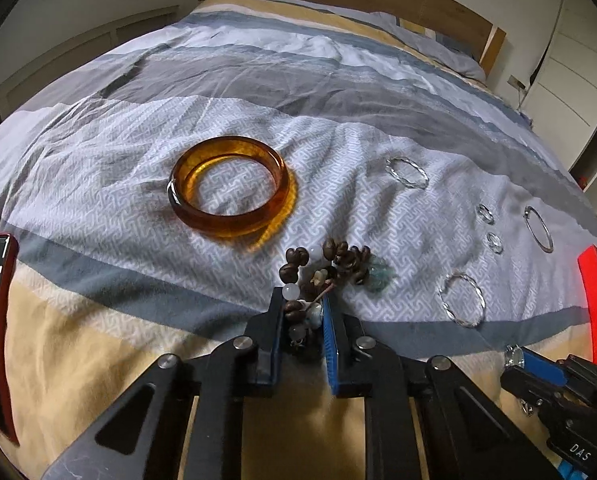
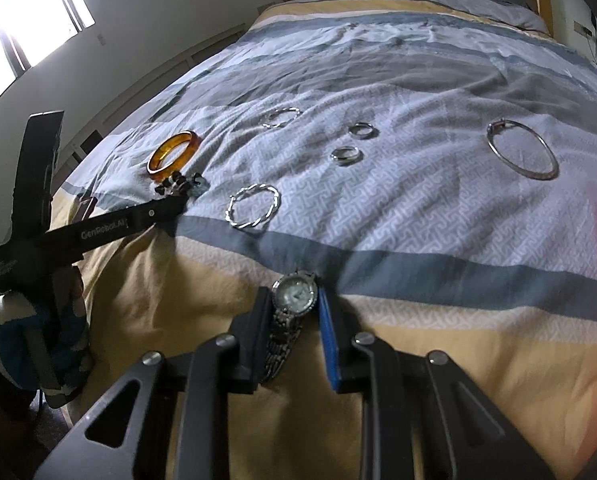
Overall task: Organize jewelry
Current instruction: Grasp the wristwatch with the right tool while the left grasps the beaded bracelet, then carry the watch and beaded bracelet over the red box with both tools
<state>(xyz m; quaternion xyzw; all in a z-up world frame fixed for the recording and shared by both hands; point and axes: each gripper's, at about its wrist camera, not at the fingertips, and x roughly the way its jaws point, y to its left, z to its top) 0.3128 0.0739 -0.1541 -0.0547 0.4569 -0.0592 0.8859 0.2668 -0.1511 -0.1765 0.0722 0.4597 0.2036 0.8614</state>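
Nearest the lens, low centre of the left wrist view, my left tongs (image 1: 303,312) are clenched on the near end of the beaded bracelet (image 1: 326,266); its brown and pale beads bunch between the pads while the far end trails on the bed (image 1: 98,320). Upper left of that grip lies the amber bangle (image 1: 229,190), flat and apart from the beads. To the right lie a twisted silver ring (image 1: 406,173), two small rings (image 1: 484,214), a thin silver bangle (image 1: 538,228) and a second twisted silver bangle (image 1: 461,299), all separate on the patterned cover. A red tray edge (image 1: 596,304) shows at the right margin.

In the right wrist view, low centre, my right tongs (image 2: 292,312) close around the wristwatch (image 2: 296,292), dial up at the fingertips, metal band running back between the jaws; the left pad touches the band, but I cannot tell whether the blue pad presses.

Step in hand, as I judge it: both pieces being gripped for pick-up. The next move calls for a straight lift, firm enough that the loose beads do not slip, then carriage toward a container, probably the red one.

Pose: both tongs pitch steeply downward at the bed's near edge, side by side, my gloved left hand (image 2: 38,344) at lower left.
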